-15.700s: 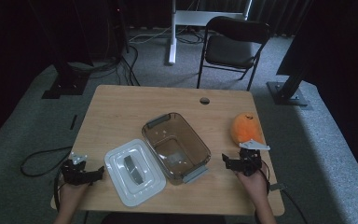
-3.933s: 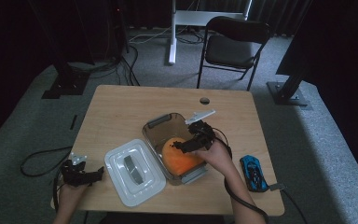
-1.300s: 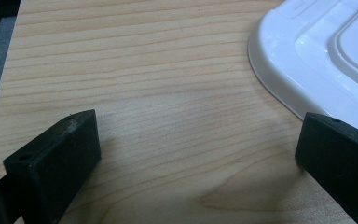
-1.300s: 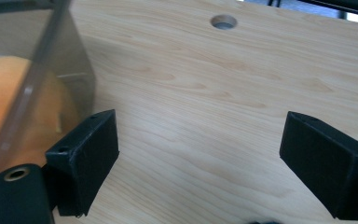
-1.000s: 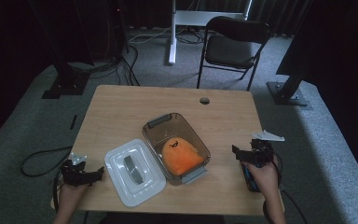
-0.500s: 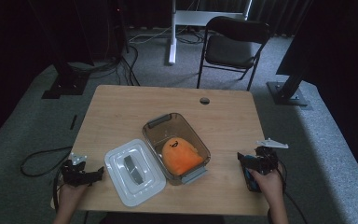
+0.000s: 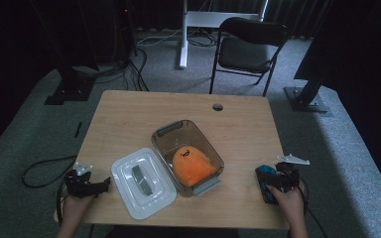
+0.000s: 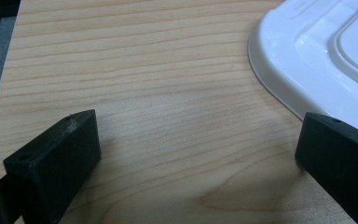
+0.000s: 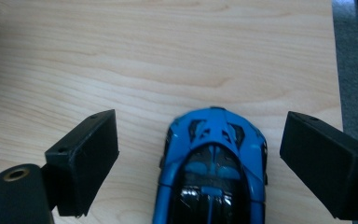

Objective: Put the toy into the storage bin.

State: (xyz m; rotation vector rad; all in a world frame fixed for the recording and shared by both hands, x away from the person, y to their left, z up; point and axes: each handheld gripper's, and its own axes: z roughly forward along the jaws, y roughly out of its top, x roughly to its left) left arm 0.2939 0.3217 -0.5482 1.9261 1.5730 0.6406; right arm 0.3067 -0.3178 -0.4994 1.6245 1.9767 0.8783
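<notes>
The right gripper [image 9: 200, 163] is spread astride the blue toy car [image 9: 213, 168]; it should be centred before closing.

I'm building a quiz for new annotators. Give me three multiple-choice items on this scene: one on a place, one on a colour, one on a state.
1. Where is the orange plush toy?
A. inside the clear plastic container
B. on the white lid
C. on the chair

2. What colour is the toy car between the right hand-held gripper's jaws?
A. red
B. blue
C. green

3. How is the white rectangular lid?
A. on the container
B. held up
C. flat on the wooden table beside the container

Key: 1 A, the plush sits within the walls; 2 B, blue body; 3 C, it lies left of the open container.
</notes>
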